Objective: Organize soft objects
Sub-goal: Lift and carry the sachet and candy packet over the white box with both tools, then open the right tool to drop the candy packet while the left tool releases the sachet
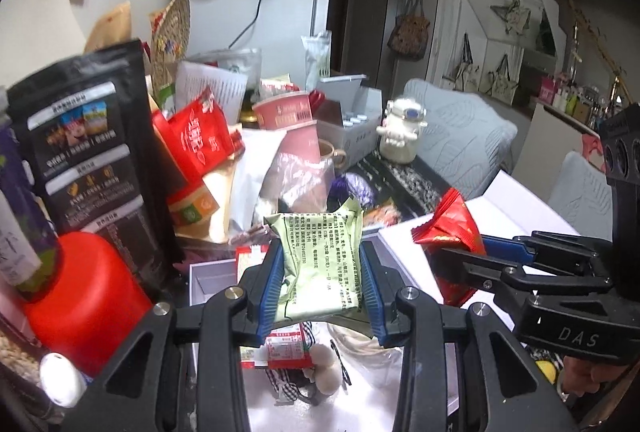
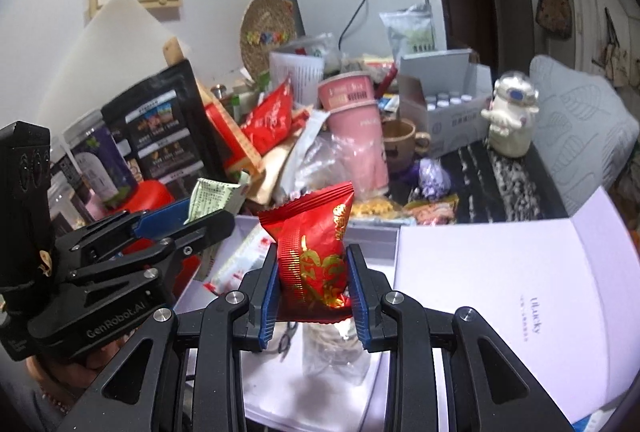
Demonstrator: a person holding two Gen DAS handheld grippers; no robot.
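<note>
Clutter covers the dark table [image 1: 404, 188]: bags, pink cups [image 2: 354, 120], a red jar [image 1: 86, 296] and a white open box [image 2: 500, 272] near its front edge. Above that box, the left gripper [image 1: 322, 284] is clamped on a pale green packet [image 1: 320, 264], its blue pads pressing both sides. Just beside it, the right gripper [image 2: 314, 286] is closed on a red snack packet [image 2: 316, 248], held upright over the box's interior.

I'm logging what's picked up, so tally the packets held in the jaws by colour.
Pale green foil packet with black print, in the left gripper: 1
Red foil packet with gold print, in the right gripper: 1
Total: 2
</note>
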